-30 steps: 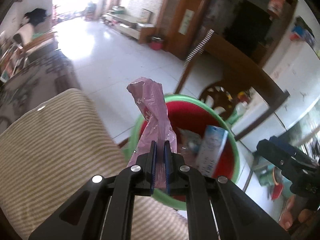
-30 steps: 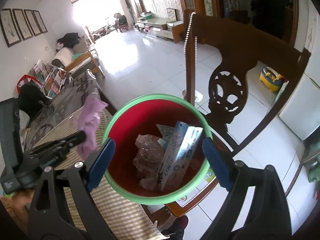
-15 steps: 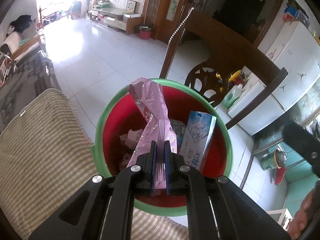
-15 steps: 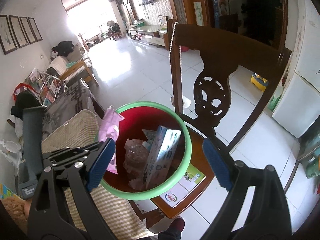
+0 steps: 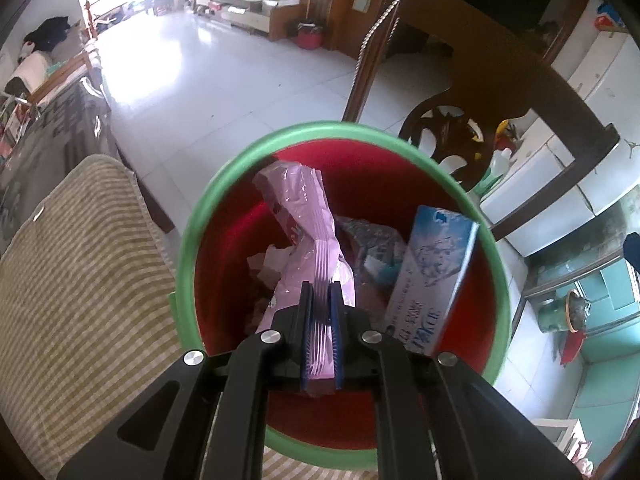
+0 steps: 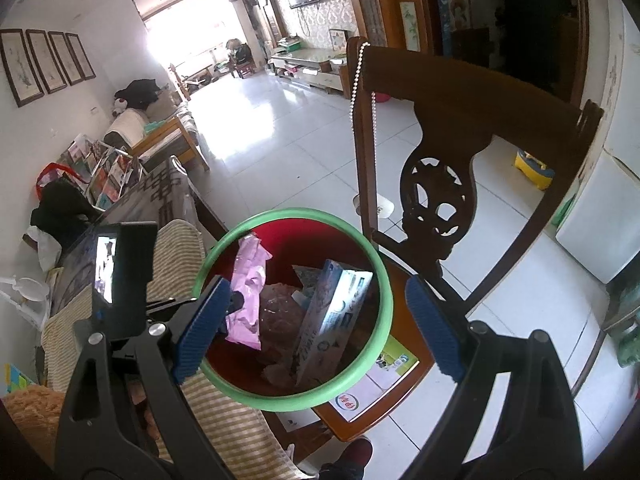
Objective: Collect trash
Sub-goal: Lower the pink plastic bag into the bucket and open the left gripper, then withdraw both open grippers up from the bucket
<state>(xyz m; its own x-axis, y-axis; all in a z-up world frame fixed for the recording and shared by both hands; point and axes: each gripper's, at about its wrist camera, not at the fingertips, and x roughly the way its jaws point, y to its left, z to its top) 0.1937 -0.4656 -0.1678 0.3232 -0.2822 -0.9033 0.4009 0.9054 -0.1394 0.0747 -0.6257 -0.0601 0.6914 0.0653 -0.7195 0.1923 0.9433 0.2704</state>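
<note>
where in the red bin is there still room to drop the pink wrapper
Free: the near-left red floor between the green rim and the pink wrapper, directly under the left gripper. Crowded: the right side, where the blue carton leans over crumpled packets.

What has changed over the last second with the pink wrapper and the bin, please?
The left gripper has carried the pink wrapper from beside the bin to over its opening and lowered it inside. It stays clamped on the wrapper. The right gripper has pulled back, still open. The box stays put.
</note>
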